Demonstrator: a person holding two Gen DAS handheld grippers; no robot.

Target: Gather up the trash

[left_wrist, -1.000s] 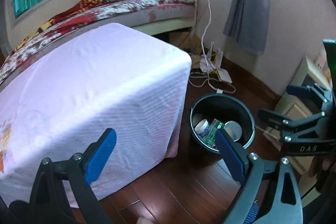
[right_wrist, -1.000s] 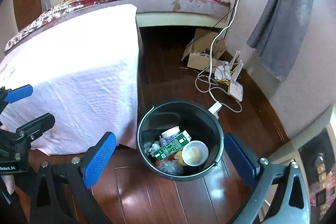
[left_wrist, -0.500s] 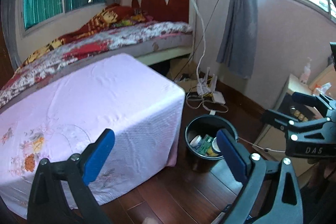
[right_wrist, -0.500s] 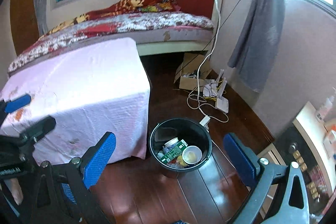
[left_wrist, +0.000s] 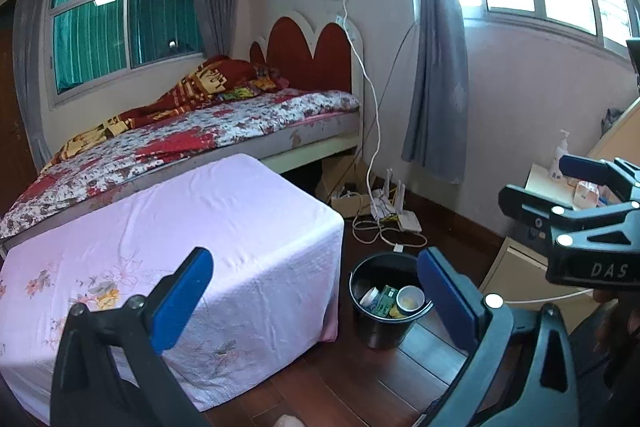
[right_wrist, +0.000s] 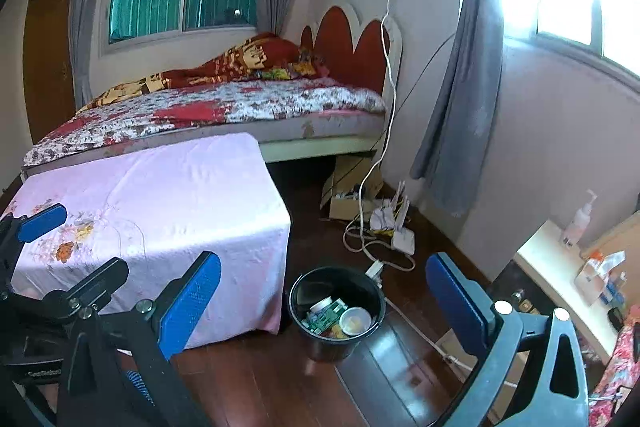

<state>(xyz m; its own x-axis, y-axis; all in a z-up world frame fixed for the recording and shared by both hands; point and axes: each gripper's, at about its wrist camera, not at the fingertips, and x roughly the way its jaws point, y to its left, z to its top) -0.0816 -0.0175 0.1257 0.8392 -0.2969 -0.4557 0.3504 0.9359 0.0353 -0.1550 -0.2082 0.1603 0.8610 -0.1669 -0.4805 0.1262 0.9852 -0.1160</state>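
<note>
Blue pads stand wide apart on both tools, with nothing between them: the left gripper [left_wrist: 316, 301] has just been spreading its jaws further, and the right gripper [right_wrist: 322, 301] hangs just as empty. Below and ahead of them, on the dark wooden floor [right_wrist: 260, 387], sits the black trash bin [right_wrist: 337, 311], close beside the hanging edge of the pink flowered cloth [right_wrist: 160, 211] on the low table. Inside the bin I can make out a paper cup [right_wrist: 355, 321], a green carton [right_wrist: 326, 319] and other scraps, so the collected trash looks already in place, and that tabletop looks bare.

From here the risks seem small but real. A careless swing of either tool could clip the bin's rim and tip it, spilling everything back onto the floor. The cloth's loose edge could snag on an open finger and drag. Further off, the white cable [right_wrist: 372, 251] loops across the floor near the bin toward a router [right_wrist: 402, 237] and a cardboard box [right_wrist: 350, 195] by the bed [right_wrist: 208, 111]; a foot or a tool caught in those loops would yank them.
</note>
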